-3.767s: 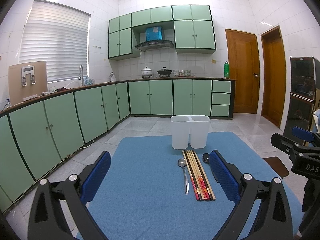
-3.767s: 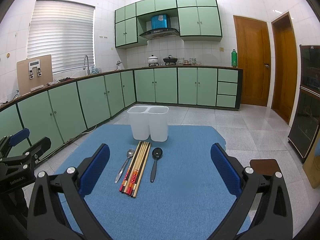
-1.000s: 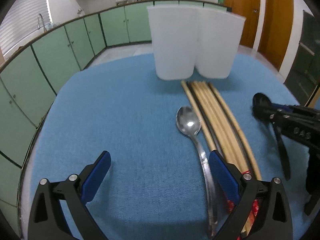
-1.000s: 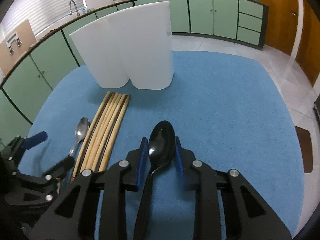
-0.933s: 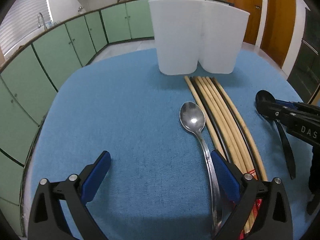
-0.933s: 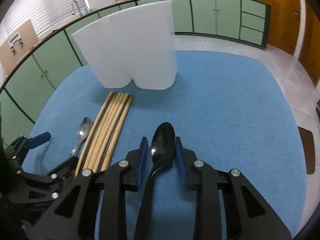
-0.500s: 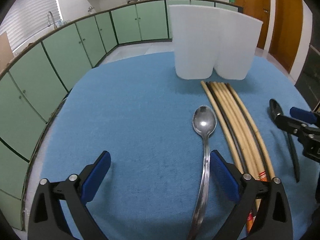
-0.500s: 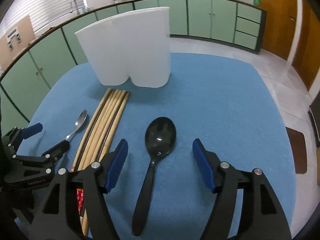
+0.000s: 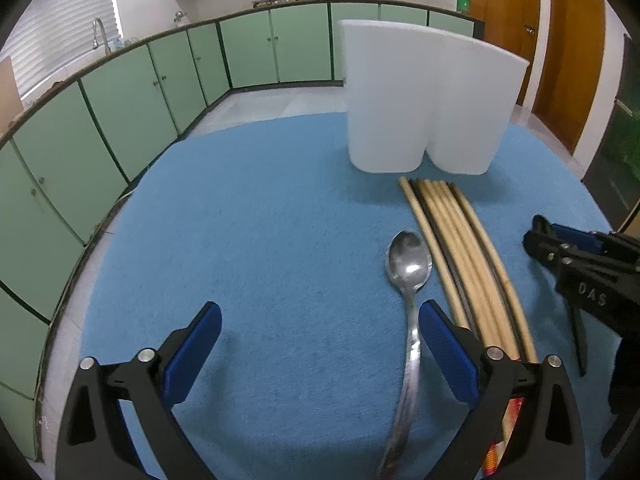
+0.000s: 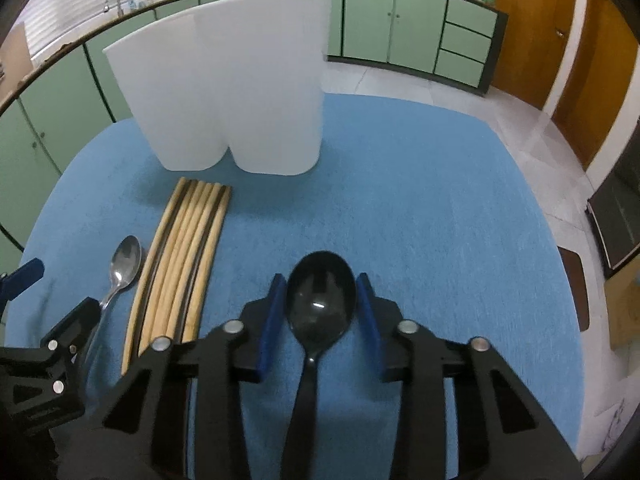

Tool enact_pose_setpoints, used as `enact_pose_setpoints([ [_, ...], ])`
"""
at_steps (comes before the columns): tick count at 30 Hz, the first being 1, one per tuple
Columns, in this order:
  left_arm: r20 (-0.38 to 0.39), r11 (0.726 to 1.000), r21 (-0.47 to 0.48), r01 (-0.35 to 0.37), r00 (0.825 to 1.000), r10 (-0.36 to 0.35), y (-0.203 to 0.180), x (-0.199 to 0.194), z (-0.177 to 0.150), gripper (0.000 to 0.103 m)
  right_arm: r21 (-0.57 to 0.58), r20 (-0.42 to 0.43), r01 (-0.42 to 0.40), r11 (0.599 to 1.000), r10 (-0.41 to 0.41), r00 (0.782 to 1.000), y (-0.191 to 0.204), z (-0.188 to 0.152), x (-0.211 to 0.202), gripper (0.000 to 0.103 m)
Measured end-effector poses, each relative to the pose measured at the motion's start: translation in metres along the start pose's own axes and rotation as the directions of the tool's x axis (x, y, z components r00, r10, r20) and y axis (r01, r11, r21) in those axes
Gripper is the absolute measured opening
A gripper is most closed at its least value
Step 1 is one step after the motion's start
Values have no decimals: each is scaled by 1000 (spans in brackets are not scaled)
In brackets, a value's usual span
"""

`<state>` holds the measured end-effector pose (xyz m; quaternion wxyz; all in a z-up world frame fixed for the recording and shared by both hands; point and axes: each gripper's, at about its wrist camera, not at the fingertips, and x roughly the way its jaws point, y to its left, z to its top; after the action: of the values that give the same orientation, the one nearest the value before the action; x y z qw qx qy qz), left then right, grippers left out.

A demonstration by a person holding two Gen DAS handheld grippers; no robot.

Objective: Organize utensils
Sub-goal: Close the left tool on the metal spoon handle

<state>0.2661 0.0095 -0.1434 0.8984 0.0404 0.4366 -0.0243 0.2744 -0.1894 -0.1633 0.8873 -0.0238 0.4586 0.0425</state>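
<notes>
A white two-compartment holder (image 9: 424, 100) (image 10: 236, 96) stands at the far side of the blue mat (image 9: 260, 240). In front of it lie several wooden chopsticks (image 9: 460, 256) (image 10: 180, 256), with a metal spoon (image 9: 408, 280) (image 10: 122, 268) to their left. My right gripper (image 10: 322, 308) has its jaws narrowed around the bowl of a black spoon (image 10: 320, 300); the pads stand close on both sides. My left gripper (image 9: 316, 344) is open low over the mat, its right finger (image 9: 448, 356) beside the metal spoon's handle.
Green kitchen cabinets (image 9: 120, 112) curve around the left and back. Wooden doors (image 9: 568, 40) are at the right. The mat's edge (image 9: 88, 264) drops off at the left. The right gripper's body (image 9: 588, 276) shows at the right in the left wrist view.
My right gripper was shut on the black spoon a second ago, opened wide half a second ago, and has now narrowed around its bowl again. My left gripper shifted slightly over the mat, still open.
</notes>
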Motion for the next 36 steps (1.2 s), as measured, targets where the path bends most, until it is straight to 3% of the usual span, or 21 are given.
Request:
enact_pose_setpoints([
  [6,5,999,26,23,1000,-23,-11,6,13,97,18,22,-68,998,68,997,-20,-6,-3,34],
  [11,-38,997,70,-27,999,30,-18,24,14,97,16,29,-80,997,79,996,-26,-6,-4,34],
  [13,-36,999,47,-17,999,19,-13,25,12,98,9,32,-79,997,79,996,-25,-5,-4,34],
  [19,-35,995,-39,-88,996,86,10,30,18,98,-1,44,-93,996,92,995,-21,-8,-5,34],
  [22,-29,995,-36,-91,996,90,10,29,19,96,-16,45,-93,996,94,995,-18,-6,-5,35],
  [28,-25,998,-50,-44,999,42,9,27,26,97,-10,39,-89,996,90,995,-19,-2,-10,50],
  [36,-57,997,1,-84,995,83,5,49,42,97,23,18,-82,996,82,996,-23,3,-12,51],
])
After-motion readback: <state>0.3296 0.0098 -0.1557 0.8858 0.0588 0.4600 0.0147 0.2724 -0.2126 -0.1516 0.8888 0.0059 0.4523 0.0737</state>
